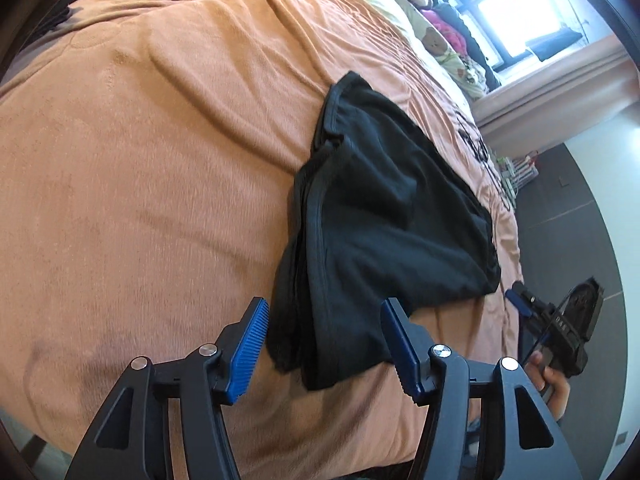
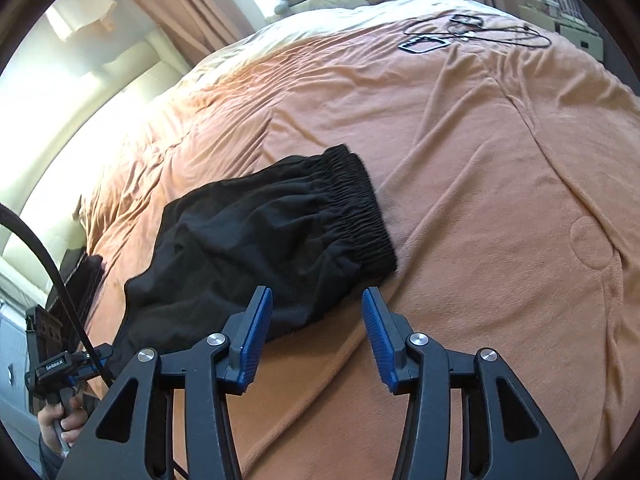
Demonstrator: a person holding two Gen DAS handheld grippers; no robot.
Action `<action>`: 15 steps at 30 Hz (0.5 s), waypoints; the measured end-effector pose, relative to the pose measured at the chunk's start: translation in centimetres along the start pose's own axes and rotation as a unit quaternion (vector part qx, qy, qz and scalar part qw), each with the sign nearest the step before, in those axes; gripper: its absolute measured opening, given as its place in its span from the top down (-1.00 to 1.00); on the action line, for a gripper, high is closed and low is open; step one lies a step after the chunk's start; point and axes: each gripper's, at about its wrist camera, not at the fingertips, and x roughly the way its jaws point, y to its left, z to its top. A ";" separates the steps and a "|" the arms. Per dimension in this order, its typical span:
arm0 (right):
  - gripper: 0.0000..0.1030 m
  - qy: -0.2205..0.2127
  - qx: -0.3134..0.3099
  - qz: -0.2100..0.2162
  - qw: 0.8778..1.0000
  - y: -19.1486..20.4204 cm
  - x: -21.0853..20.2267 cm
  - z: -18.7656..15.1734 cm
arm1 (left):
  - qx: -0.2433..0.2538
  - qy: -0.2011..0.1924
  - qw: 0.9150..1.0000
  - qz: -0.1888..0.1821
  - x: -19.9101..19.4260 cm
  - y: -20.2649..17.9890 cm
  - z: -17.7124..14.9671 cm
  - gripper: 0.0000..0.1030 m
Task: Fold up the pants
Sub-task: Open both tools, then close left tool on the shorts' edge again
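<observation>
Black pants lie folded in a thick bundle on the orange blanket. In the right wrist view the same pants show their elastic waistband at the right end. My left gripper stands open just above the near end of the bundle, blue pads apart and not pressing the cloth. My right gripper is open too, its pads hovering over the near edge of the pants with nothing pinched. The right gripper also appears at the bed's right edge in the left wrist view, and the left gripper at lower left in the right wrist view.
Cables and a small dark frame lie at the far side of the bed. Pillows and stuffed toys sit by the window. Another dark garment lies at the bed's left edge. A hand holds the right gripper.
</observation>
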 end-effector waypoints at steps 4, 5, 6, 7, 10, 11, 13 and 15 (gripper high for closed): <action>0.13 0.008 -0.011 0.006 1.000 0.5 0.5 0.2 | 0.008 -0.003 1.000 0.000 0.7 0.0 -0.4 -0.18; 0.13 0.010 -0.013 0.008 1.000 0.6 0.8 0.3 | 0.008 -0.005 1.000 0.002 0.9 0.0 -0.3 -0.18; 0.13 0.012 -0.016 0.008 1.000 1.0 1.1 0.3 | 0.008 -0.006 1.000 0.001 1.0 0.1 -0.2 -0.18; 0.13 0.014 -0.020 0.010 1.000 1.2 1.3 0.4 | 0.006 -0.008 1.000 -0.001 1.2 0.1 -0.2 -0.18; 0.13 0.020 -0.030 0.023 0.999 2.2 2.2 0.7 | 0.001 -0.011 1.000 -0.007 1.7 0.4 0.1 -0.17; 0.13 0.021 -0.032 0.026 0.999 2.4 2.5 0.7 | 0.000 -0.011 1.000 -0.008 1.9 0.4 0.2 -0.15; 0.13 0.026 -0.041 0.032 0.998 3.3 3.1 0.6 | -0.003 -0.013 1.000 -0.004 2.2 0.4 0.3 0.04; 0.13 0.030 -0.051 0.038 0.998 4.1 3.8 0.5 | -0.007 -0.010 1.000 -0.002 2.4 0.5 0.3 0.34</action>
